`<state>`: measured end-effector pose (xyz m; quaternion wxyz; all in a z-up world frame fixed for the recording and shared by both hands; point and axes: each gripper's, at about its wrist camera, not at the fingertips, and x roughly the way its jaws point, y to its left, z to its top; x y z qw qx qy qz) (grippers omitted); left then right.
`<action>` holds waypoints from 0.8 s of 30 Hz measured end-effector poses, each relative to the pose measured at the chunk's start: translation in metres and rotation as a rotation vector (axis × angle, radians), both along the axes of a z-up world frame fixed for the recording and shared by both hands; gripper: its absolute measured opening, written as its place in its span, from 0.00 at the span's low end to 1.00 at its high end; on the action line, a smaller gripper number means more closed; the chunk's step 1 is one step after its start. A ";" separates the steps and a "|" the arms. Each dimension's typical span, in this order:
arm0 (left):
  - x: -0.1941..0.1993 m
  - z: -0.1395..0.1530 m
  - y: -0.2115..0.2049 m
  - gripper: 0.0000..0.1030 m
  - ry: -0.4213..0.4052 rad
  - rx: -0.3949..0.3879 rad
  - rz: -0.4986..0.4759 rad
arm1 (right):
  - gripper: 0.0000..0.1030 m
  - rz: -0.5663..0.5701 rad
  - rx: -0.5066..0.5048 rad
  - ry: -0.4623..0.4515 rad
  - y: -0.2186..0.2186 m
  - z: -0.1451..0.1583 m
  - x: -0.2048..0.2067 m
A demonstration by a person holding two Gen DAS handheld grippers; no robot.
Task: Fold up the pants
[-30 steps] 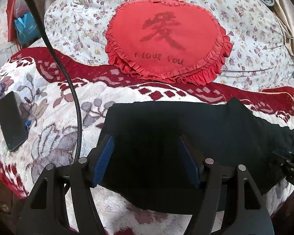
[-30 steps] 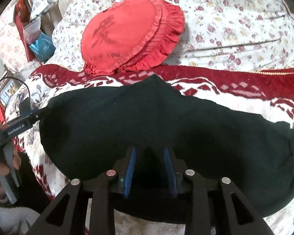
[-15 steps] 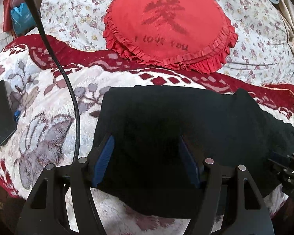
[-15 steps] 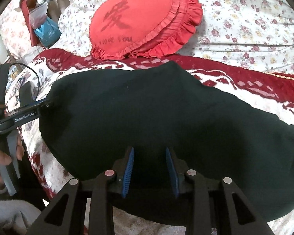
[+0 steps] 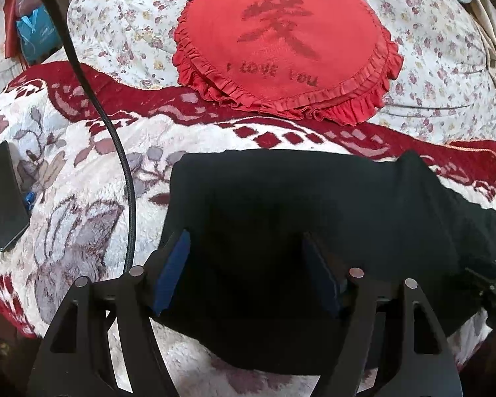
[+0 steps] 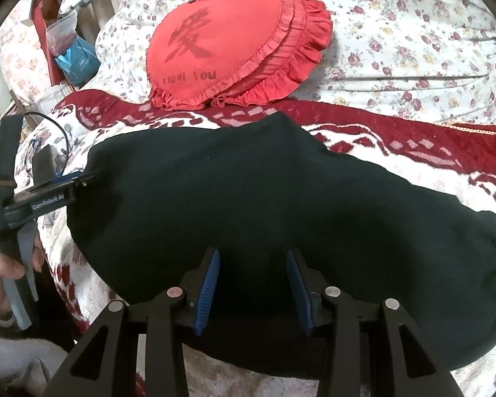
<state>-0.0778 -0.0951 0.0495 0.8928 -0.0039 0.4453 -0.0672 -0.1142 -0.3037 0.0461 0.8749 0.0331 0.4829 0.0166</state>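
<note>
Since a second ago our right tongs (image 6: 253, 284) have spread wider and are opening now, blue pads clear of the cloth. The black pants (image 6: 264, 205) lie folded flat on the red-and-white blanket (image 5: 82, 178) of the bed, just below the red heart cushion (image 5: 287, 43). Both tongs hover over the pants' near edge. Our left tongs (image 5: 246, 264) are spread wide and opening too, near the pants' left end, pinching nothing.
</note>
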 end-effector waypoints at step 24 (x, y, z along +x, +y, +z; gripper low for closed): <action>-0.007 0.030 -0.176 0.69 0.010 -0.012 -0.416 | 0.43 -0.328 0.078 -0.057 -0.152 0.024 -0.059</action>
